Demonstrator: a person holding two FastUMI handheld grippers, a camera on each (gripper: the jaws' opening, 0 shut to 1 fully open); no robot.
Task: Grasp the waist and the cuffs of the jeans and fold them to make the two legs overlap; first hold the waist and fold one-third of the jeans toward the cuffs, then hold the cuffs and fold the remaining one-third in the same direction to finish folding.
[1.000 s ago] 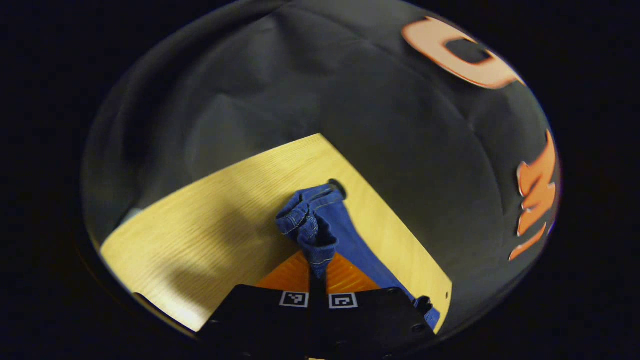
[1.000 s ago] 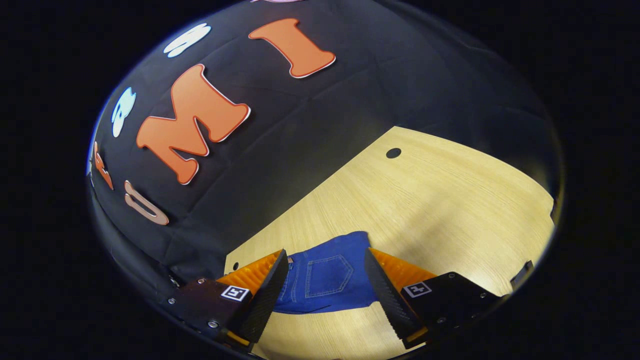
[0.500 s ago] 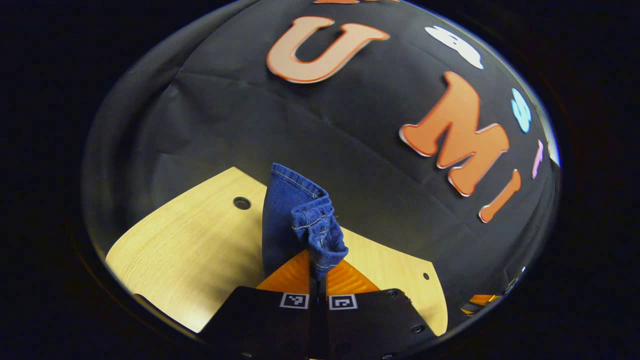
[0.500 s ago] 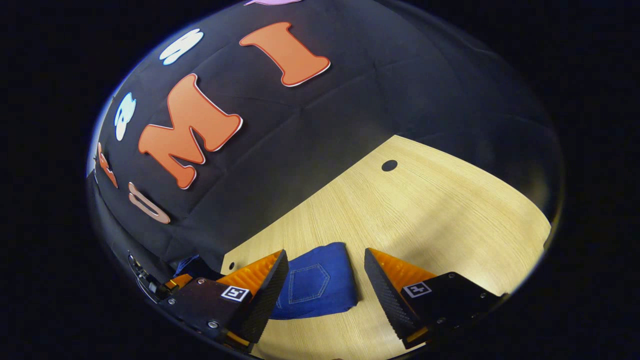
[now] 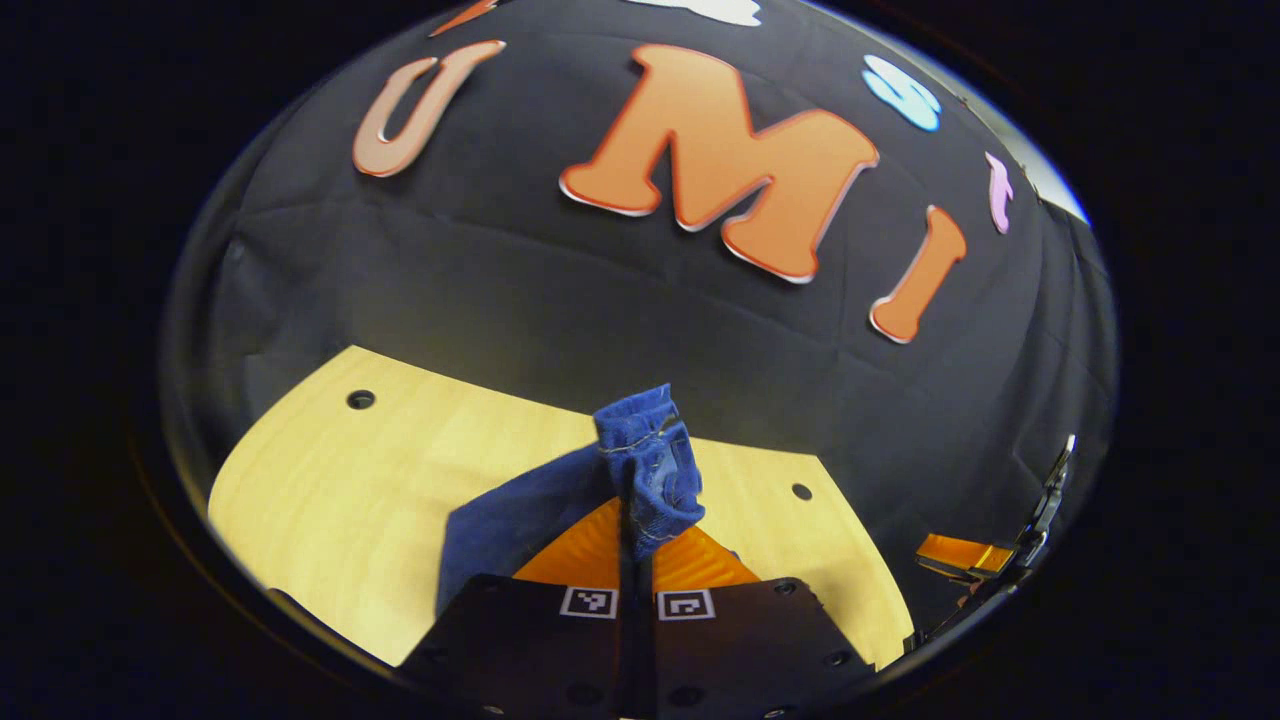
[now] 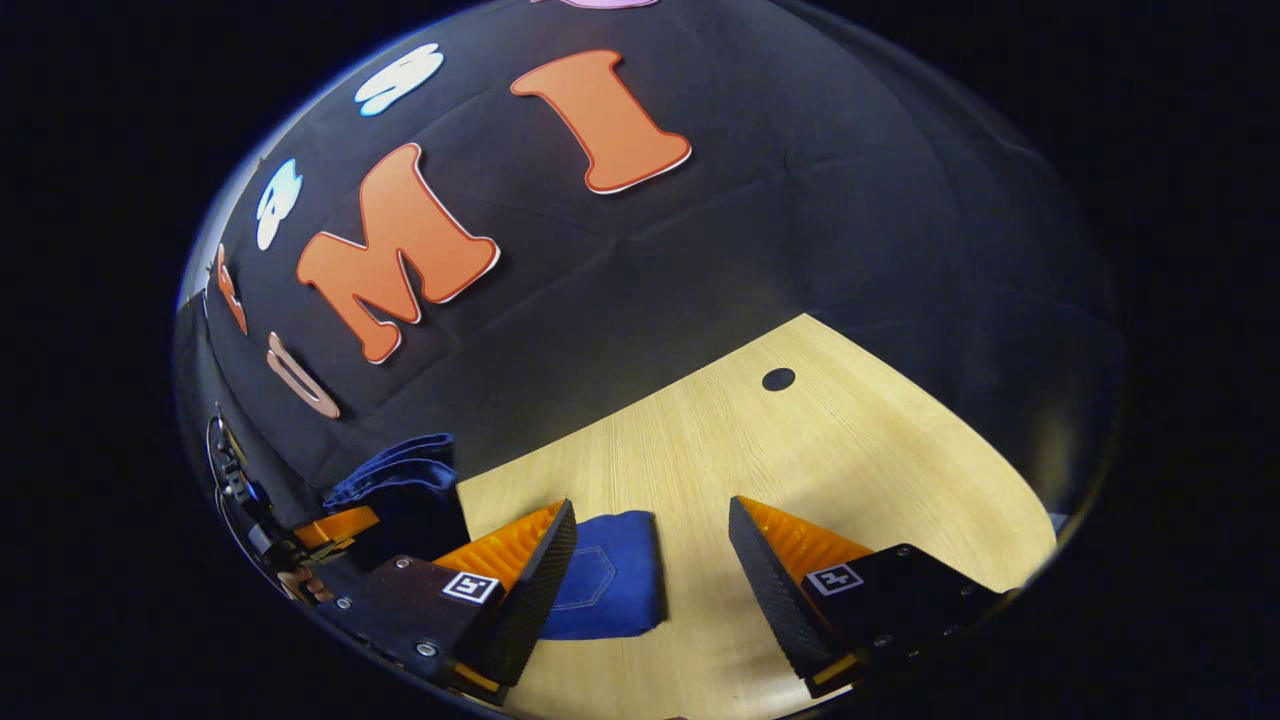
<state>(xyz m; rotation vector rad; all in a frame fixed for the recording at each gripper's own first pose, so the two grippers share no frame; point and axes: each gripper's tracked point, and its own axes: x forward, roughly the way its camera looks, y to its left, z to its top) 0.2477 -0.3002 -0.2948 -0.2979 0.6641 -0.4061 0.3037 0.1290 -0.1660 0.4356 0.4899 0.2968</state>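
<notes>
- The left gripper (image 5: 634,520) is clamped on a bunched fold of the jeans (image 5: 648,470); the two fingers meet with blue denim squeezed between them.
- In the left gripper view the denim rises in a crumpled, stitched knot at 12 o'clock from the fingertips, and a smoother flap hangs toward 8 o'clock onto the table (image 5: 330,480).
- The table is pale wood with fine straight grain and small round holes (image 5: 361,400) near its far edge.
- The right gripper (image 6: 650,545) hovers over the table with its fingers spread wide, nothing between them; the inner faces are ribbed and wedge-shaped.
- In the right gripper view a flat part of the jeans with a stitched back pocket (image 6: 585,590) lies on the table at 7 o'clock from the gap, partly hidden by one finger.
- At 9 o'clock in that view, the left gripper carries lifted denim (image 6: 400,475) against the dark cloth wall (image 6: 800,200).
- At 4 o'clock in the left gripper view, part of the right gripper shows at the edge.
</notes>
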